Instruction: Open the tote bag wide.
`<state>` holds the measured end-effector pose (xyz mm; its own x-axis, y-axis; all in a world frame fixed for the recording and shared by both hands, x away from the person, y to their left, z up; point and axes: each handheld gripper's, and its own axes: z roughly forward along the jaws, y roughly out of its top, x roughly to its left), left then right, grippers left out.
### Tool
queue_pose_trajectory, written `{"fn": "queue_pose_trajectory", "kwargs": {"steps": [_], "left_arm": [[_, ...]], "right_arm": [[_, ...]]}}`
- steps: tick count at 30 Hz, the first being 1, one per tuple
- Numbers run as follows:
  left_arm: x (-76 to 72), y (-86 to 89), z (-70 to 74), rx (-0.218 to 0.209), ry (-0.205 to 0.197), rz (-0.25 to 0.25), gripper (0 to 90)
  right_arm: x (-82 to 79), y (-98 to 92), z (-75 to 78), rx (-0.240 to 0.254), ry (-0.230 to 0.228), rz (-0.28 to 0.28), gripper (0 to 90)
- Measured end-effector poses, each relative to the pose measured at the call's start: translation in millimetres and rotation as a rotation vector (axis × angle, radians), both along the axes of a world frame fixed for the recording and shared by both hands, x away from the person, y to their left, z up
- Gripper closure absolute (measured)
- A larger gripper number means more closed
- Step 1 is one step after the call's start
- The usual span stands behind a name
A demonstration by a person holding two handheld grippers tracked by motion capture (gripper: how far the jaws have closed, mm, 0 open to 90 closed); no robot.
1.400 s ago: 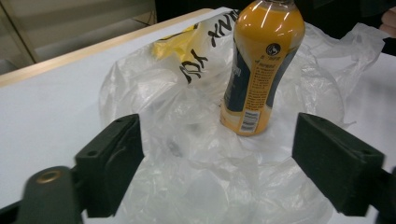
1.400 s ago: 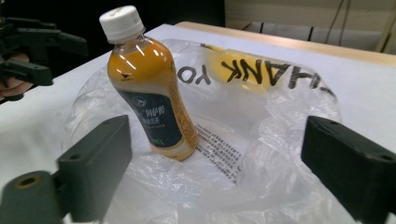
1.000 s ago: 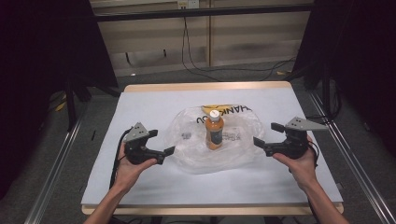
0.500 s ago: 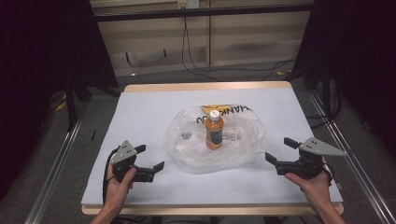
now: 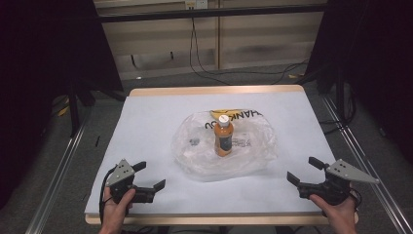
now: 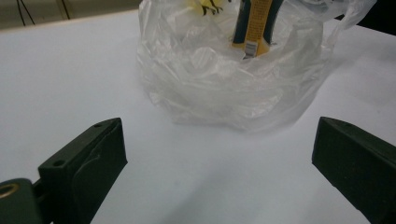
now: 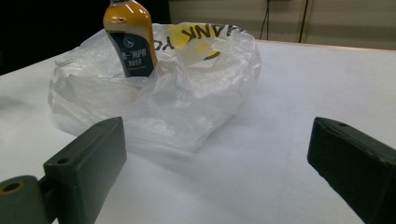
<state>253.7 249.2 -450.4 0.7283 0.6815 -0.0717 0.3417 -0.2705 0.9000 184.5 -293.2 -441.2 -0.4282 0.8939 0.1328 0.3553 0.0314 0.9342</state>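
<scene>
An orange bottle (image 5: 224,138) with a white cap stands upright at the centre of the white table (image 5: 146,122), its long axis vertical, inside a crumpled clear plastic bag (image 5: 253,151) that spreads around its base. The bag's yellow print with black lettering lies at the bottle's twelve o'clock, on the far side.

In the high view, the left gripper (image 5: 149,176) rests near the front edge of the table, at about seven o'clock from the bottle, its jaws spread wide and empty, aimed toward two o'clock at the bag. The right gripper (image 5: 305,171) sits at about four o'clock from the bottle, likewise spread wide with nothing between its jaws, aimed toward ten o'clock. Both are well apart from the bag.

In the left gripper view the bag (image 6: 224,79) rises ahead of the open jaws, with the bottle (image 6: 254,23) behind its folds, at roughly one o'clock. In the right gripper view the bottle (image 7: 130,39) stands at eleven o'clock, the bag (image 7: 187,93) ahead of the jaws.

The two grippers look about equally distant. Either must travel forward and inward to reach the bag's near rim before touching the upright bottle.
</scene>
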Motion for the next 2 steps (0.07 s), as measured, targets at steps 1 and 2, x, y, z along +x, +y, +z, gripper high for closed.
{"fn": "queue_pose_trajectory", "kwargs": {"steps": [1, 2], "left_arm": [[1.2, 0.4, 0.1, -0.014, 0.001, 0.000, 2.8], [1.2, 0.4, 0.1, -0.014, 0.001, 0.000, 2.9]], "right_arm": [[-0.1, -1.2, -1.8, 0.010, 0.005, -0.006, 3.8], [0.3, -1.6, -2.8, 0.014, 0.017, -0.008, 3.7]]}}
